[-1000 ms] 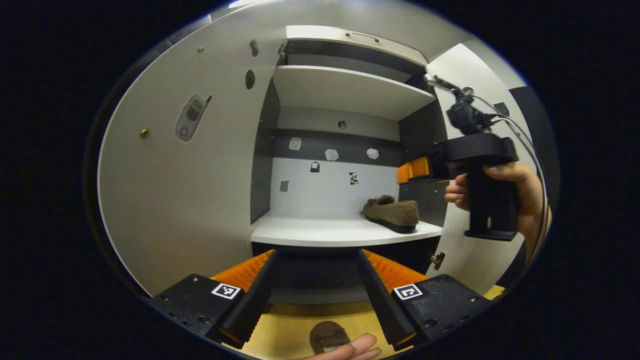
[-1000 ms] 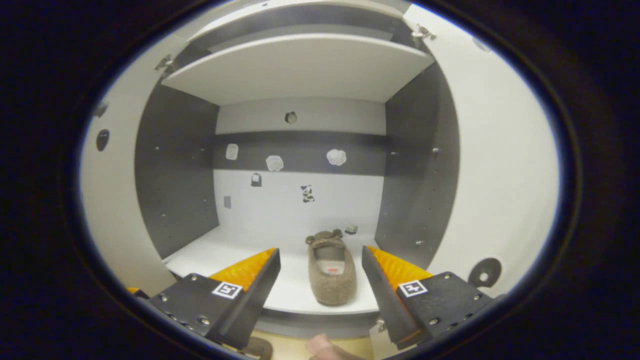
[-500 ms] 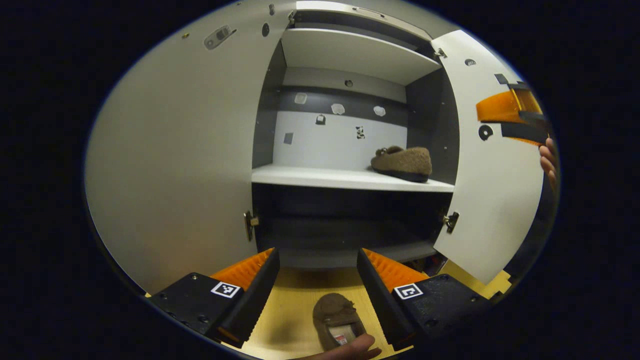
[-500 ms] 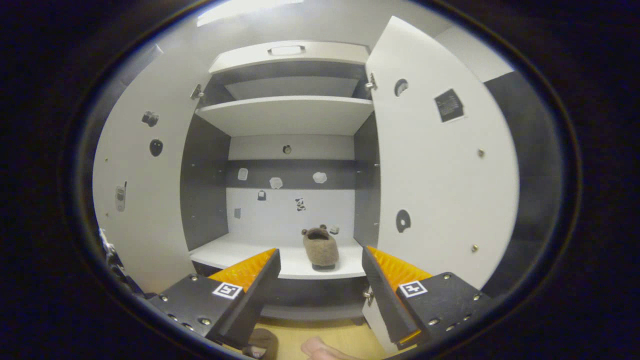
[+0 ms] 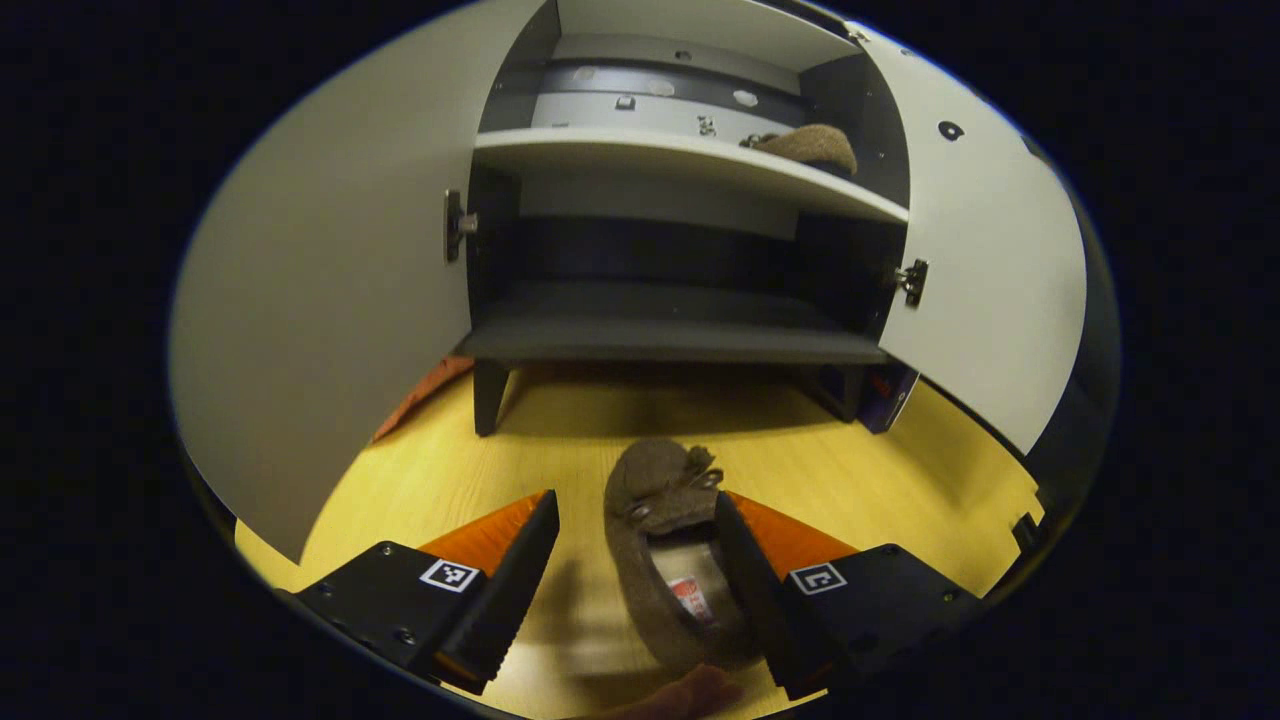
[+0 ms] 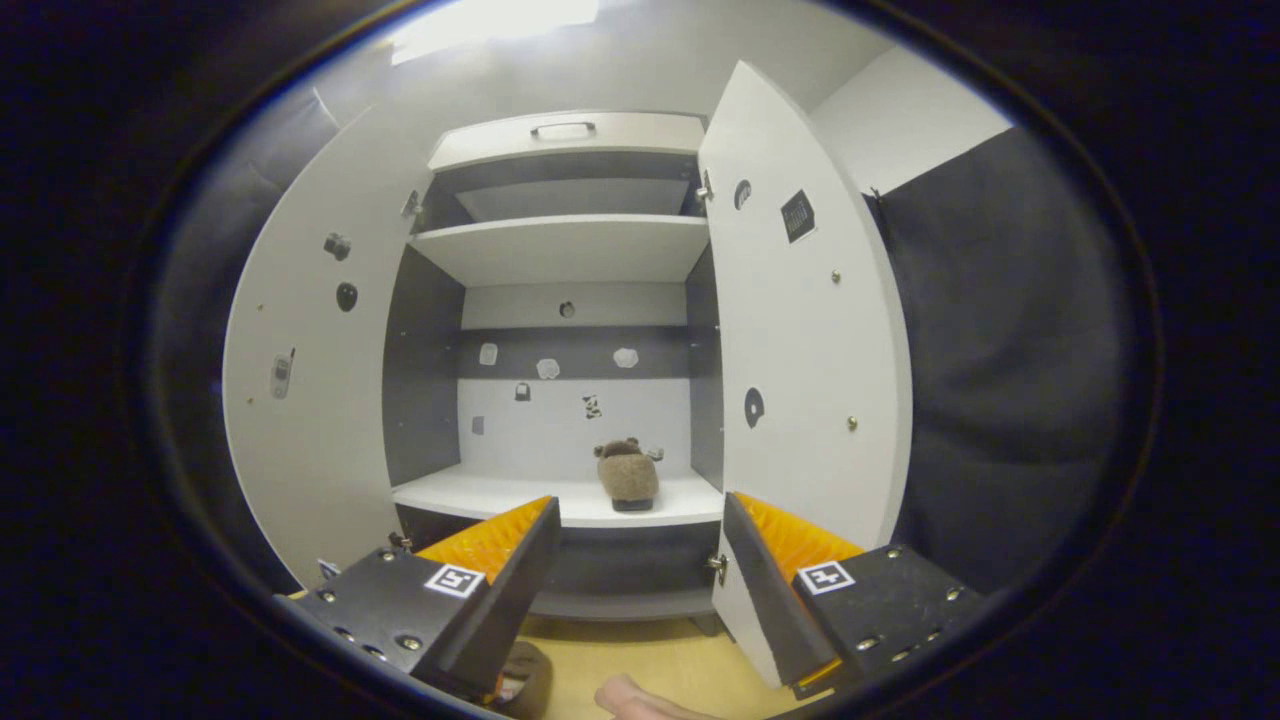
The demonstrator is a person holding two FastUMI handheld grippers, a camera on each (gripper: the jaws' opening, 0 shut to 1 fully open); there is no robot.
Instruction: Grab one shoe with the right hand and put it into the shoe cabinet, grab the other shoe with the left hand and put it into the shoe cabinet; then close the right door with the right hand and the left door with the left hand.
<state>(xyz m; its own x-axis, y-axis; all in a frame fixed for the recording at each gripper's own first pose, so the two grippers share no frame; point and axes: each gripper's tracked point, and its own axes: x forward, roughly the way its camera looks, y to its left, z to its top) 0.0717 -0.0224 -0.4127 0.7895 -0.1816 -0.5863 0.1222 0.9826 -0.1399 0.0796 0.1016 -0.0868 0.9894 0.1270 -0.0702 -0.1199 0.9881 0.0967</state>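
Observation:
One brown fuzzy shoe point(image 5: 660, 540) lies on the yellow wooden floor, toe toward the cabinet. My left gripper point(image 5: 635, 505) is open and low over it, with the shoe between the fingers and close against the right finger point(image 5: 745, 570). The other brown shoe point(image 5: 812, 146) point(image 6: 627, 474) rests on the white middle shelf point(image 6: 480, 495), on its right side. My right gripper point(image 6: 642, 505) hangs open and empty in front of the shoe cabinet, well back from the shelf. Both doors stand open: the left door point(image 5: 320, 280) point(image 6: 310, 400) and the right door point(image 5: 990, 260) point(image 6: 800, 350).
A dark grey bottom shelf point(image 5: 660, 338) sits on short legs above the floor point(image 5: 930, 460). A white upper shelf point(image 6: 570, 245) and a top drawer with a handle point(image 6: 565, 130) are above. A hand's fingertip point(image 6: 625, 695) shows at the lower edge, beside the floor shoe point(image 6: 525, 680).
My left gripper has dropped and tilted down toward the floor, and the floor shoe now lies between its fingers. My right gripper has drawn back from the shelf, leaving its shoe there.

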